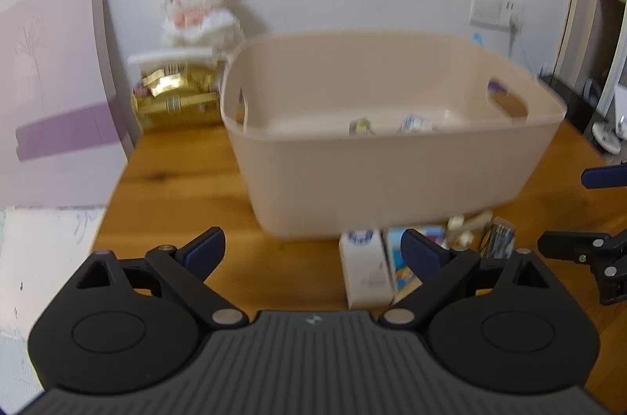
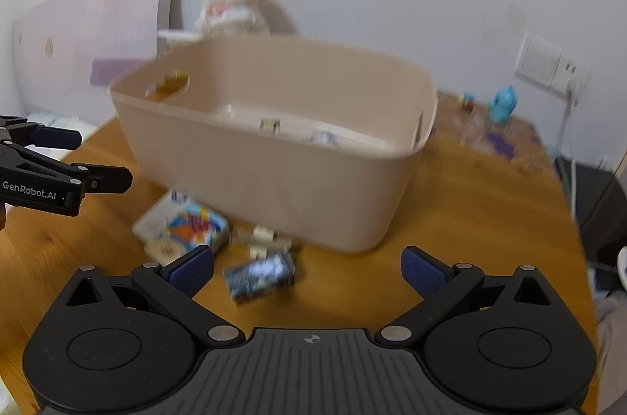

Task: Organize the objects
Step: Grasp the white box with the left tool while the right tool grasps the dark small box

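Both grippers, left gripper [image 1: 313, 254] and right gripper [image 2: 307, 272], gape empty; the small cartons [image 2: 184, 225] before the beige bin [image 2: 274, 156] look light, crushable; pinch their flat sides.

- A home room, likely a bedroom or child's room.
- Plush lamb [image 1: 203, 3] at 11 o'clock against the wall.
- Wooden table [image 1: 176, 187] with wall socket [image 1: 495, 9] at 2 o'clock.

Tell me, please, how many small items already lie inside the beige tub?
2 show: a yellowish packet at the tub's middle and a blue-white packet right of it. The near wall may hide more.
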A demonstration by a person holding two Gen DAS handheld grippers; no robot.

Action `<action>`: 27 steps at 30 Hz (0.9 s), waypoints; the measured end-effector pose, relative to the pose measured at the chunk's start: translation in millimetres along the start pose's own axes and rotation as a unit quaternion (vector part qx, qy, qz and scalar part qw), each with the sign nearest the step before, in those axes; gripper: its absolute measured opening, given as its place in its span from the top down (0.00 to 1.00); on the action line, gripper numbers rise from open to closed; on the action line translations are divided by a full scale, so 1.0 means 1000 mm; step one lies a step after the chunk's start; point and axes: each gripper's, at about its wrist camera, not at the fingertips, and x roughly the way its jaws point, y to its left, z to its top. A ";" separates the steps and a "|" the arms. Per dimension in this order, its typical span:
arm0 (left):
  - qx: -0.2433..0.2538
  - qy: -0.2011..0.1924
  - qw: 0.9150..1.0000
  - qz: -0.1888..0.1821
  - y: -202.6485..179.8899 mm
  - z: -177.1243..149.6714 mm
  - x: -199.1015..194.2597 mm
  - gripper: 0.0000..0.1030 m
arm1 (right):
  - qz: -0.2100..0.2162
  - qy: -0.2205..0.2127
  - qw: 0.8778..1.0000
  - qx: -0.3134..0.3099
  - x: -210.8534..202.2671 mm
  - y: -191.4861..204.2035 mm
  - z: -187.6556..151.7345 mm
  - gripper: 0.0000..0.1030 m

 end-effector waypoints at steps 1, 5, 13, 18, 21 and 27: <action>0.001 0.007 1.000 0.001 0.000 -0.004 0.006 0.06 | 0.001 0.005 1.000 0.000 0.004 0.001 -0.003 0.00; 0.006 0.030 1.000 0.003 -0.002 -0.018 0.024 0.06 | 0.001 0.022 1.000 0.004 0.021 0.004 -0.014 0.00; -0.009 0.035 0.999 -0.020 0.000 -0.028 0.037 0.06 | 0.009 0.040 0.999 0.009 0.041 0.004 -0.026 0.00; -0.018 0.037 0.999 -0.032 -0.006 -0.029 0.040 0.06 | 0.014 0.040 0.999 -0.002 0.051 0.010 -0.030 0.00; -0.022 0.041 0.998 -0.031 -0.009 -0.029 0.047 0.07 | 0.015 0.036 0.999 -0.005 0.055 0.013 -0.031 0.00; -0.015 0.030 0.999 -0.018 -0.010 -0.029 0.051 0.21 | 0.035 0.023 0.999 -0.020 0.061 0.019 -0.032 0.09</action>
